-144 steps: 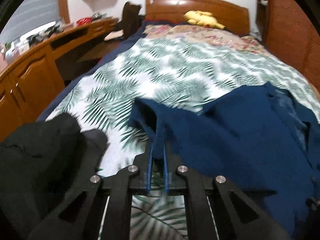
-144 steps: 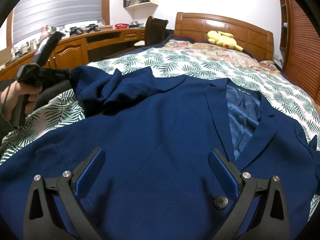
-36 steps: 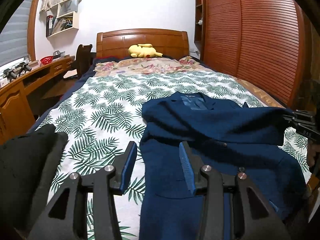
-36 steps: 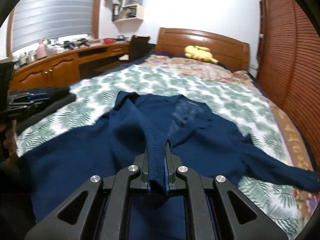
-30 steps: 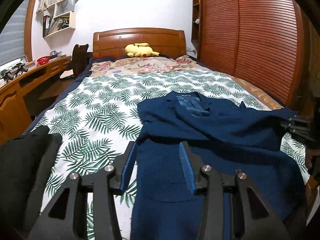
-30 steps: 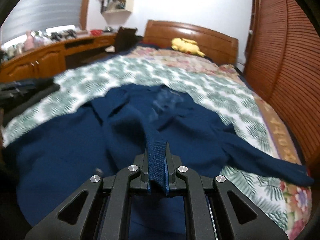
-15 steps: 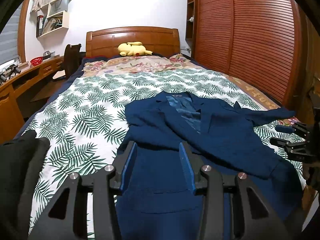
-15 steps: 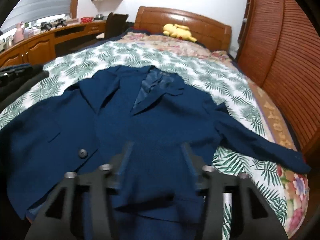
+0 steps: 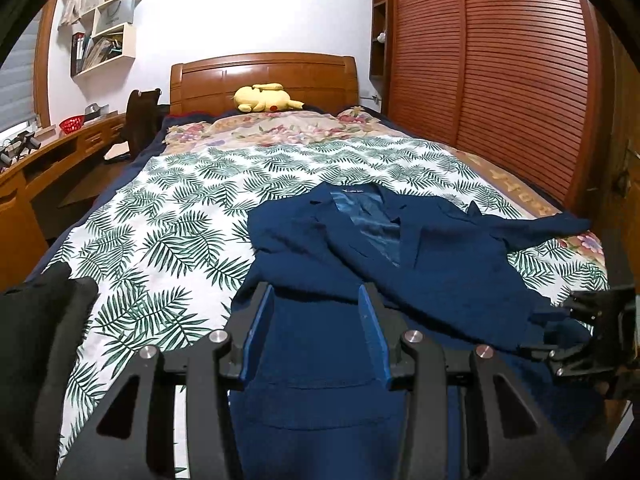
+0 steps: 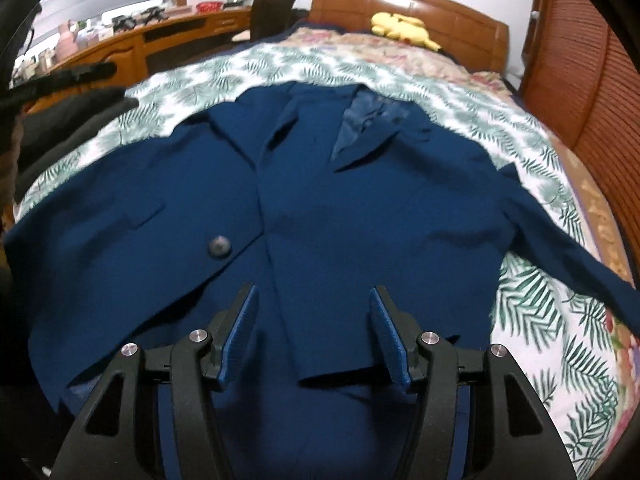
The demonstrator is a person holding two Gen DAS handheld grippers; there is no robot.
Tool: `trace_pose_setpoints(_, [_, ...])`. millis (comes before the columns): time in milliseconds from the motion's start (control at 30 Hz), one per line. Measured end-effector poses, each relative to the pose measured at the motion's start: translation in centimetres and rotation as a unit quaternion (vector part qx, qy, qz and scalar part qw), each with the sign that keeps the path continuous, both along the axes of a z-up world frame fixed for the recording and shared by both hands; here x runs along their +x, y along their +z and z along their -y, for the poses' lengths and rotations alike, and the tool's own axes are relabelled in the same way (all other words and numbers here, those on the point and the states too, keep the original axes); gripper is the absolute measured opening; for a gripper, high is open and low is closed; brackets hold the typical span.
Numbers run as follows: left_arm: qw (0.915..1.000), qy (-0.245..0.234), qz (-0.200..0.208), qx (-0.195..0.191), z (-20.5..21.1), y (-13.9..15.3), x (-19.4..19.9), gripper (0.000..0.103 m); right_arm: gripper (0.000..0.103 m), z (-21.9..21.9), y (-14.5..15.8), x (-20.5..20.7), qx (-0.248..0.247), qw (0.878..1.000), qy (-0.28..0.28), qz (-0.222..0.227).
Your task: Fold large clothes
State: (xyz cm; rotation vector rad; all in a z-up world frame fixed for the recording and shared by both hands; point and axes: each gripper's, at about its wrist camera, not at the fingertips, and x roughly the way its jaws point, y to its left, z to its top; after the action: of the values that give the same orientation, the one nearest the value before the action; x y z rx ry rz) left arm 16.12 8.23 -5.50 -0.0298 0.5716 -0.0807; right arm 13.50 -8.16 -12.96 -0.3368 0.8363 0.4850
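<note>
- The right gripper [image 10: 312,330] no longer pinches the strip of navy cloth it had clamped a second ago; its jaws have just been opening and now stand apart, with nothing pressed between the pads.
- The blue jacket [image 10: 360,216] that was bunched and lifted across itself a second ago now lies spread front-up on the bed [image 9: 168,216], lapels open and the lighter blue lining showing at the collar.
- One sleeve [image 10: 560,236] stretches out to the right side of the bed, over the leaf-print cover and toward the floral edge.
- The left gripper [image 9: 316,332] has the same half-wide gap as in the earlier frames; it is released, hovering over the jacket's lower part with no cloth gripped between its blue pads.
- In the left wrist view the right gripper [image 9: 576,332] shows at the right edge, just beside the jacket's hem, its jaws apart there too.
- Count: one blue jacket, with one dark button [image 10: 219,246] visible on its front panel.
- One pile of black clothing [image 9: 36,340] at the left near edge of the bed, apart from the jacket.
- One yellow plush toy [image 9: 264,98] at the wooden headboard [image 9: 264,72], well away from the jacket.
- Two grippers, both let go.
</note>
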Motion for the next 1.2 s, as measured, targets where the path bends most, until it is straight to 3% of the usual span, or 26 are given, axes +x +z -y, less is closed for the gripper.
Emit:
trace_pose_setpoints(200, [1.0000, 0.001, 0.001, 0.001, 0.0, 0.0, -0.1, 0.043, 0.058, -0.2, -1.7, 0.0, -0.017, 1.000, 0.003, -0.020])
trace_pose_setpoints(500, [1.0000, 0.001, 0.001, 0.002, 0.0, 0.1, -0.2, 0.043, 0.058, -0.1, -2.9, 0.0, -0.047, 0.999, 0.011, -0.016])
trace_pose_setpoints(533, [1.0000, 0.001, 0.001, 0.001, -0.1, 0.1, -0.2, 0.043, 0.050, -0.1, -2.9, 0.0, -0.050, 0.999, 0.011, -0.014])
trace_pose_setpoints(567, [1.0000, 0.001, 0.001, 0.001, 0.0, 0.1, -0.2, 0.043, 0.035, -0.1, -2.9, 0.1, -0.058, 0.998, 0.009, -0.009])
trace_pose_setpoints(600, [1.0000, 0.001, 0.002, 0.001, 0.0, 0.1, -0.2, 0.043, 0.014, -0.1, -2.9, 0.1, -0.066, 0.998, 0.007, -0.005])
trace_pose_setpoints(667, [1.0000, 0.000, 0.000, 0.002, 0.0, 0.0, -0.2, 0.043, 0.009, -0.2, -2.6, 0.0, -0.074, 0.997, 0.016, 0.002])
trace_pose_setpoints(900, [1.0000, 0.001, 0.008, -0.004, -0.5, 0.5, -0.7, 0.043, 0.007, 0.4, 2.3, -0.9, -0.072, 0.996, 0.020, 0.048])
trace_pose_setpoints(1200, [0.9999, 0.002, 0.010, -0.005, -0.8, 0.6, -0.9, 0.043, 0.007, 1.7, 11.1, -1.1, 0.033, 0.997, 0.017, 0.071])
